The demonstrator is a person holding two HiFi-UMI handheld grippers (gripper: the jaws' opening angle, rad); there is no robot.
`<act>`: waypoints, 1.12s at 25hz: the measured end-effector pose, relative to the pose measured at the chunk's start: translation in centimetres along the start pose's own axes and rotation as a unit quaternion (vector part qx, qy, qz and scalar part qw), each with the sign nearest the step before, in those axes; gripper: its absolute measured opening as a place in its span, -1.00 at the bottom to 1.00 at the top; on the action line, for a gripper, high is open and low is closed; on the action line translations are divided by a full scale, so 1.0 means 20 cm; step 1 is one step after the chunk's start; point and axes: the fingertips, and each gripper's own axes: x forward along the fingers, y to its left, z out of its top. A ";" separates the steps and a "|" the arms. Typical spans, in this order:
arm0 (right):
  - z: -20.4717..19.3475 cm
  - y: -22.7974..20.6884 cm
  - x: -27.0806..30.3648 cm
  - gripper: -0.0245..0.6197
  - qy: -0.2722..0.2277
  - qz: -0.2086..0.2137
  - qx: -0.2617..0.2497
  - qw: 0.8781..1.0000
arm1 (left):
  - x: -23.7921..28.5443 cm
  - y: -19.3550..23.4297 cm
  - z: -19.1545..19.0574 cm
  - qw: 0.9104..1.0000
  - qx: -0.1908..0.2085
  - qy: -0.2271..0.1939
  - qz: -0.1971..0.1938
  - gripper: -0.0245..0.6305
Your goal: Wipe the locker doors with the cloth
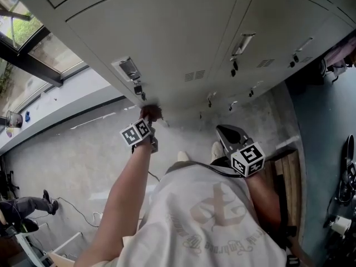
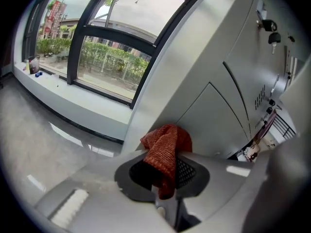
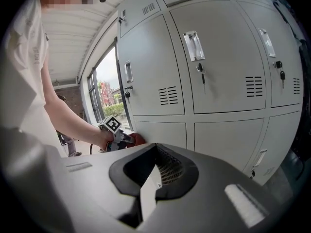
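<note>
A bank of grey locker doors (image 1: 167,43) fills the top of the head view. My left gripper (image 1: 150,120) is shut on a red cloth (image 1: 151,112) and holds it against the low part of a door near the bank's left end. In the left gripper view the cloth (image 2: 166,147) bunches out between the jaws, touching the lower door panel (image 2: 218,106). My right gripper (image 1: 222,131) hangs back from the lockers, shut with nothing in it. From the right gripper view, the right gripper (image 3: 155,166) faces the doors (image 3: 223,57), with the left gripper (image 3: 116,131) and cloth (image 3: 138,139) at lower left.
Keys hang from locks on the doors (image 1: 138,88) (image 3: 202,76). A large window (image 2: 97,57) stands just left of the lockers. A wooden bench (image 1: 286,171) and cables (image 1: 347,174) lie to the right. Another person's legs (image 1: 25,207) show at far left.
</note>
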 end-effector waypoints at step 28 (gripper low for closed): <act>0.04 -0.62 -0.24 -0.90 0.007 0.040 -0.012 0.999 | 0.44 -0.84 -0.27 0.999 0.037 0.025 -0.029 -0.77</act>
